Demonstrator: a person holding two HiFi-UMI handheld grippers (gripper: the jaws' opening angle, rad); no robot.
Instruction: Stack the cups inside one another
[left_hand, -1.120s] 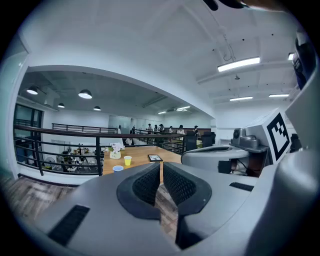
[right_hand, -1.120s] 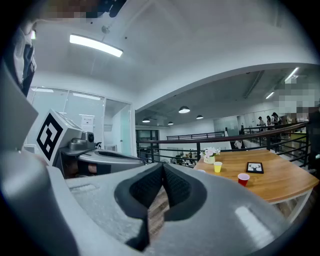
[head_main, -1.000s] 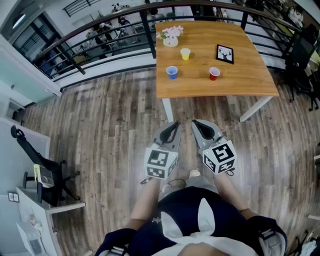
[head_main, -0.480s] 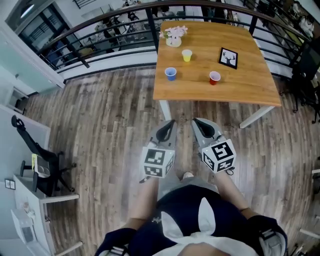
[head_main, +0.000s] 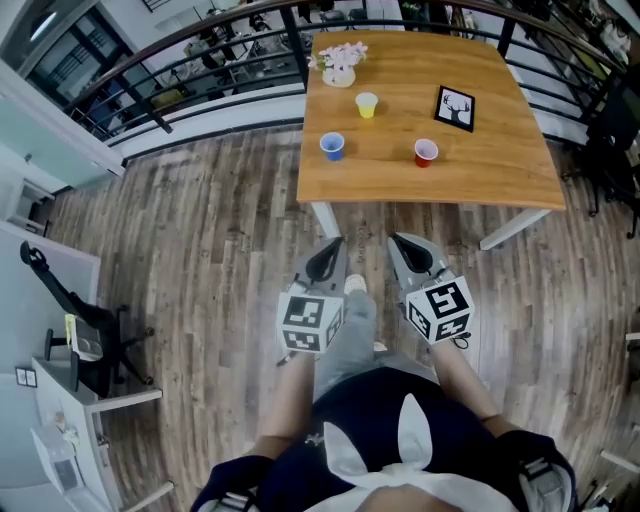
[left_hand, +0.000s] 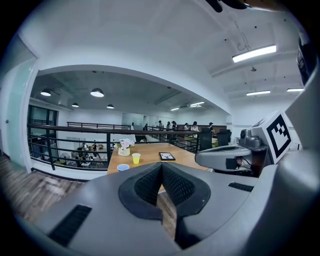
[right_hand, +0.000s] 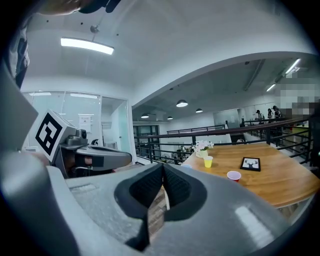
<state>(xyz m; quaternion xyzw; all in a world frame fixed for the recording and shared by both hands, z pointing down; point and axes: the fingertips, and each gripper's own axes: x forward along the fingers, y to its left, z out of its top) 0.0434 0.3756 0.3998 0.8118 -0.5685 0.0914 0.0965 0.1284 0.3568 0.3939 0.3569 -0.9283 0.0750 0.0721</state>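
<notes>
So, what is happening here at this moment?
A person stands before a wooden table, holding the left gripper and the right gripper, both shut and empty. On the table a blue cup, a yellow cup and a red cup stand apart, untouched. No stacking has begun yet.

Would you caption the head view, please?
Left hand-held gripper and right hand-held gripper, both shut, facing blue cup, yellow cup, red cup.
</notes>
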